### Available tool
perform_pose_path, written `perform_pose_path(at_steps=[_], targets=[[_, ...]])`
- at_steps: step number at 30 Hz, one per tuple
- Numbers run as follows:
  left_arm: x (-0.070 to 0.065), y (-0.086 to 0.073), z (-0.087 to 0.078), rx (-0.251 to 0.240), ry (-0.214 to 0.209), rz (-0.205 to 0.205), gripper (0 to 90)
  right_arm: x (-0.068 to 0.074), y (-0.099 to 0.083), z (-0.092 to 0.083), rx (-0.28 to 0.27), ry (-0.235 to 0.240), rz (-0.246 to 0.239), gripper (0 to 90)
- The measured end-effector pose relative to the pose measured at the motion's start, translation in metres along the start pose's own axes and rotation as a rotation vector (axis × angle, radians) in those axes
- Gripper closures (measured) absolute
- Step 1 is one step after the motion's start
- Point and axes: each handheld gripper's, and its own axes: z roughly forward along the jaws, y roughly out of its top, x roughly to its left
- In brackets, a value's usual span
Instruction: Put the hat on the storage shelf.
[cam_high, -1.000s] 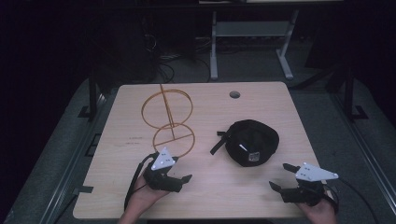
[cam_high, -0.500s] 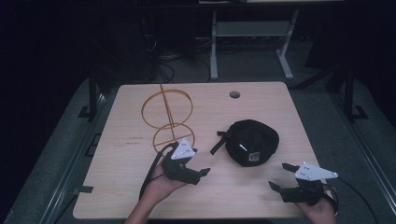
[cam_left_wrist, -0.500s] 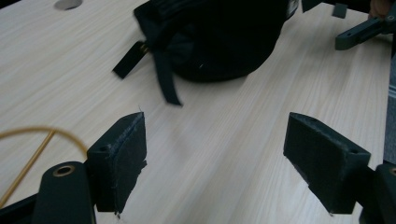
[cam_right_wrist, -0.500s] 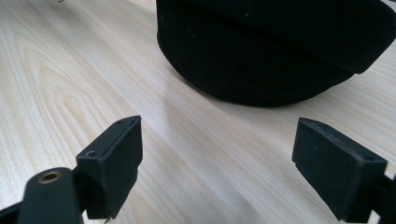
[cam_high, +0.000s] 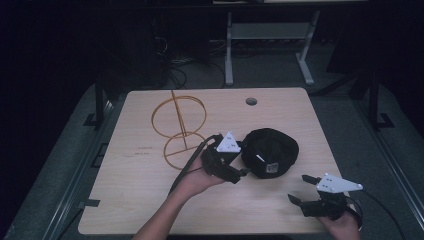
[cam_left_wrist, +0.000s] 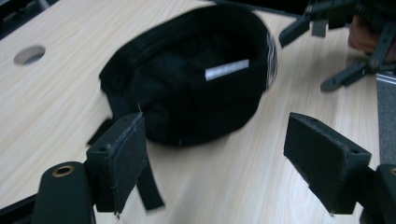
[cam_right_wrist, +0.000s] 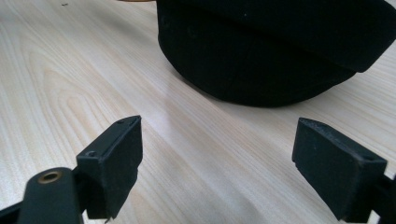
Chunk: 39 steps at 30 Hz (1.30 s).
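Wire stand (cam_high: 179, 127): gold, two rings on a rod; on the table (cam_high: 150, 200) just left of the left claw.
Left claw (cam_high: 239, 176): jaws spread, empty; held just beside the cap's left edge, apparently not touching it.
Cap (cam_high: 270, 152): black, resting on the table with its opening upward; between the two claws, directly ahead of the left claw's jaws, white label (cam_left_wrist: 227, 70) inside.
Right claw (cam_high: 300, 189): jaws spread, empty; low over the table, near the cap's right front.
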Motion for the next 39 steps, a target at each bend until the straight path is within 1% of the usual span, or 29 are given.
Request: perform_pose_path(at_steps=[1,4,8,9,11,12,14,18,19,20,22,24,25,26,27,28,29,32,33,34,35,36,37,38,39], targets=[[0.000,0.000,0.000,0.000,0.000,0.000,19.8,0.000,0.000,0.000,0.000,0.000,0.000,15.8],[0.000,0.011,0.008,0.001,-0.025,0.002,19.4,0.000,-0.001,0.000,0.000,0.006,0.001,15.8],[0.000,0.025,0.020,0.023,-0.056,0.019,18.2,-0.001,0.000,-0.001,-0.001,0.012,0.004,15.8],[0.000,0.027,0.022,0.026,-0.061,0.027,18.2,-0.001,0.000,-0.001,-0.001,0.012,0.004,15.8],[0.000,0.031,0.027,0.036,-0.080,0.032,18.2,-0.001,0.000,0.000,0.000,0.016,0.006,15.8],[0.000,0.032,0.029,0.042,-0.086,0.043,18.2,-0.001,0.000,0.000,0.000,0.016,0.006,15.8],[-0.001,0.033,0.034,0.044,-0.101,0.043,18.5,-0.001,0.000,0.000,0.000,0.017,0.004,16.0],[-0.005,0.036,0.046,0.081,-0.112,0.067,18.9,-0.001,0.000,0.000,0.001,0.024,0.008,16.0],[-0.005,0.037,0.050,0.087,-0.111,0.059,19.8,-0.001,0.000,0.000,-0.002,0.023,0.003,16.0],[-0.008,0.037,0.055,0.102,-0.112,0.062,21.5,-0.001,0.000,0.001,0.000,0.024,0.001,16.1],[-0.009,0.038,0.058,0.110,-0.110,0.065,22.2,-0.001,0.000,0.001,0.000,0.026,0.005,16.0],[-0.009,0.038,0.063,0.135,-0.115,0.079,24.4,-0.001,0.001,0.002,0.006,0.029,0.002,16.1],[-0.009,0.037,0.065,0.145,-0.114,0.084,28.5,0.000,0.000,0.003,0.011,0.032,-0.002,16.1],[-0.009,0.037,0.068,0.161,-0.113,0.097,28.5,0.000,0.000,0.003,0.011,0.032,-0.002,16.1],[-0.008,0.036,0.072,0.174,-0.122,0.096,32.5,0.000,0.000,0.003,0.015,0.032,-0.005,16.1],[-0.008,0.036,0.072,0.174,-0.122,0.096,33.6,0.000,0.000,0.003,0.015,0.032,-0.005,16.1],[-0.008,0.035,0.073,0.184,-0.132,0.100,33.6,0.000,0.000,0.003,0.013,0.032,-0.005,16.1],[-0.010,0.035,0.077,0.176,-0.158,0.105,40.0,-0.001,-0.001,0.002,0.012,0.032,0.007,16.0],[-0.011,0.035,0.078,0.185,-0.169,0.117,42.2,-0.001,-0.002,0.001,0.012,0.030,0.012,16.0],[-0.013,0.035,0.079,0.195,-0.172,0.128,44.9,-0.001,-0.002,0.000,0.008,0.027,0.006,16.1],[-0.014,0.034,0.080,0.200,-0.178,0.135,47.2,-0.001,-0.002,0.000,0.008,0.024,0.017,16.1],[-0.015,0.034,0.080,0.209,-0.182,0.142,49.1,-0.001,-0.002,-0.001,0.006,0.024,0.016,16.1],[-0.015,0.033,0.081,0.206,-0.186,0.136,51.3,-0.002,-0.002,-0.001,0.005,0.026,0.019,16.1],[-0.015,0.032,0.081,0.202,-0.197,0.128,56.0,-0.003,-0.002,0.000,0.003,0.027,0.013,16.1],[-0.015,0.032,0.081,0.202,-0.197,0.128,57.8,-0.003,-0.002,0.000,0.003,0.027,0.013,16.1]])
